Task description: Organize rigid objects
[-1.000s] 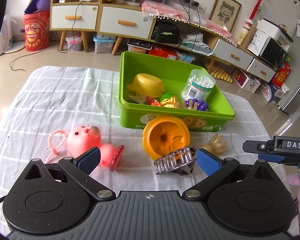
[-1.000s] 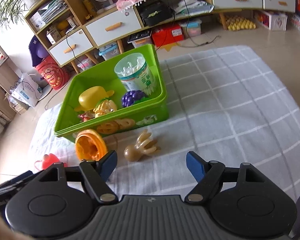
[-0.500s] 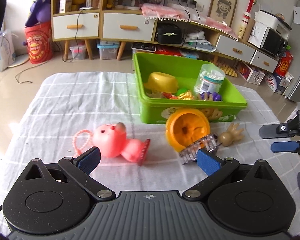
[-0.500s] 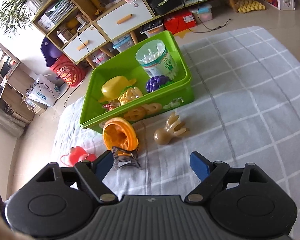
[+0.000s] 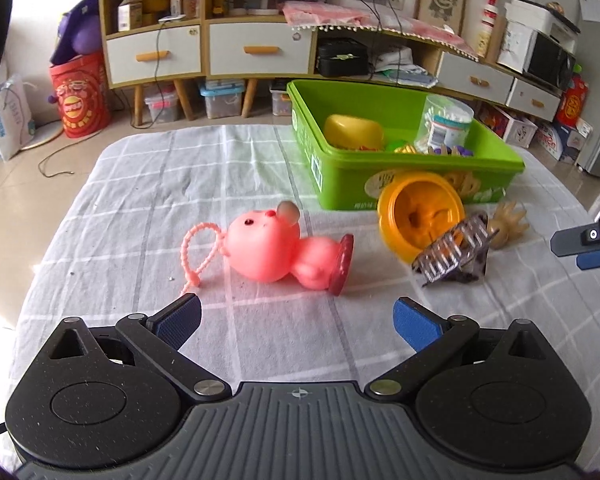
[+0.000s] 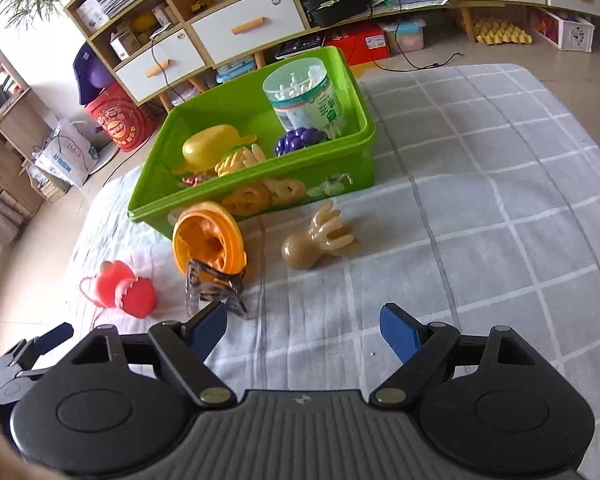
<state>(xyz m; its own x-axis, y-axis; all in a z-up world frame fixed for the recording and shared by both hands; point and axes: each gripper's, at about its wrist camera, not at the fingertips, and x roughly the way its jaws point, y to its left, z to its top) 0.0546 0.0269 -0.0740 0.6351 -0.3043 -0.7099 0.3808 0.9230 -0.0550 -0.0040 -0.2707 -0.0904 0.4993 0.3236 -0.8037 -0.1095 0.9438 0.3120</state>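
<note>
Four rigid toys lie ahead of two wide-open, empty grippers, left (image 5: 296,320) and right (image 6: 303,327). One pink rubber mouse (image 5: 272,250), one orange plastic cup (image 5: 418,216), one clear hair claw (image 5: 454,252), one tan octopus figure (image 6: 318,238).

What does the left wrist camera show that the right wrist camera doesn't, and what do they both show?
Only the left wrist view shows the pink toy's face and its looped cord, plus the right gripper's blue fingertips entering from the right edge.

Only the right wrist view shows the purple grapes clearly inside the green bin, and the left gripper's body at lower left.

Both show the green bin, the orange cup on its side, the clear hair clip, the tan octopus toy, and the pink toy on the checked cloth.
</note>
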